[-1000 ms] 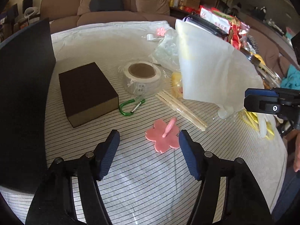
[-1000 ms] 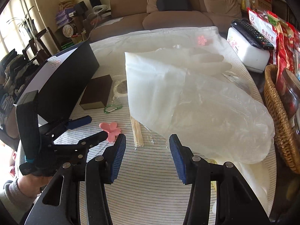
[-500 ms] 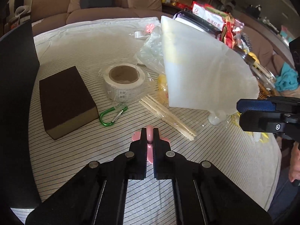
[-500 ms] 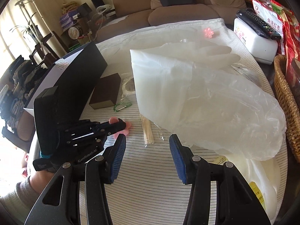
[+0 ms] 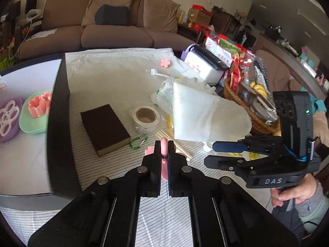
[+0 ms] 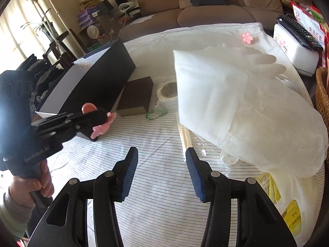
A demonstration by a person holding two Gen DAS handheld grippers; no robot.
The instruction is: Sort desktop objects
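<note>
My left gripper (image 5: 164,144) is shut on a pink flower-shaped piece (image 5: 164,150) and holds it in the air above the striped cloth. From the right wrist view the same pink flower (image 6: 100,127) hangs in the left gripper (image 6: 104,116) beside the open black box (image 6: 86,86). Inside that box (image 5: 59,123) lie a green dish with pink flower cutters (image 5: 37,111) and a purple dish (image 5: 8,119). My right gripper (image 6: 161,158) stands open over bare cloth with nothing between its fingers. It also shows at the right (image 5: 213,152) in the left wrist view.
On the cloth lie a brown sponge block (image 5: 104,127), a tape roll (image 5: 146,119), a green carabiner (image 5: 138,142), wooden chopsticks (image 6: 185,138) and a big white plastic bag (image 6: 236,107). Another pink flower (image 6: 246,37) sits far back. A wicker basket (image 5: 261,121) stands at the right edge.
My left gripper closed on the pink flower on the cloth and lifted it up, so the box's inside came into view. The right gripper shifted only slightly and stayed open.
</note>
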